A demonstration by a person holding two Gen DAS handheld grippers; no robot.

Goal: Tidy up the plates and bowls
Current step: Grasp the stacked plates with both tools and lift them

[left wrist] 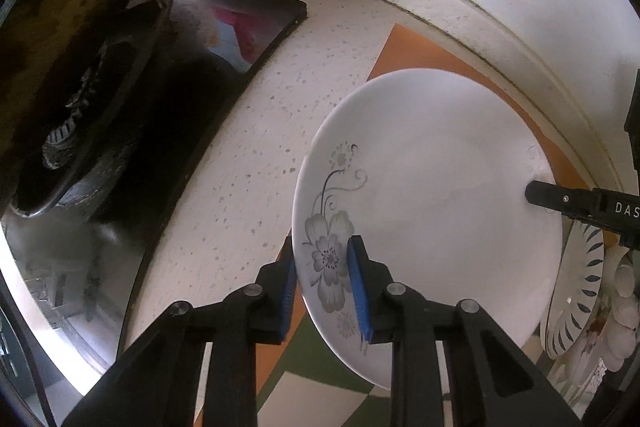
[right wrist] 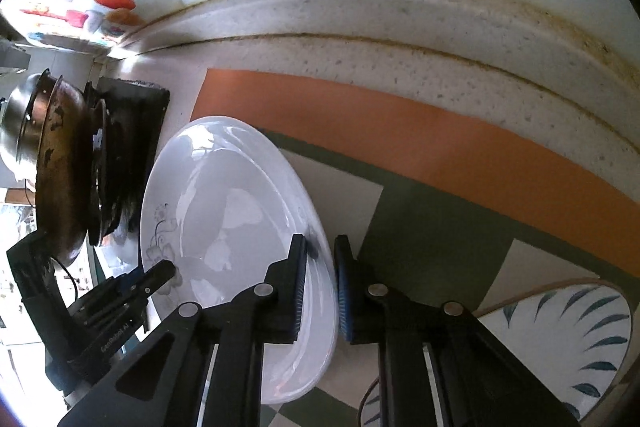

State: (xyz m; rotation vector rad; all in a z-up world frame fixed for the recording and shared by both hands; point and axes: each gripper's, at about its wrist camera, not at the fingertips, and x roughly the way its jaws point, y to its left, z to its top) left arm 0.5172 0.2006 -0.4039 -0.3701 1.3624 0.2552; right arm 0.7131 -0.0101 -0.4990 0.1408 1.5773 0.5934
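Both grippers are clamping opposite rims of the white plate (left wrist: 432, 211): left gripper (left wrist: 322, 291), right gripper (right wrist: 320, 287). Lifting evenly is keeping it from tilting between the fingers.

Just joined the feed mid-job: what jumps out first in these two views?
The white flowered plate, gripped at opposite rims by both claws: the left claw on the flower side, the right claw across from it. It sits over an orange, green and cream mat on the speckled counter. A blue-leaf plate lies to the right, and dark pans stand to the left.
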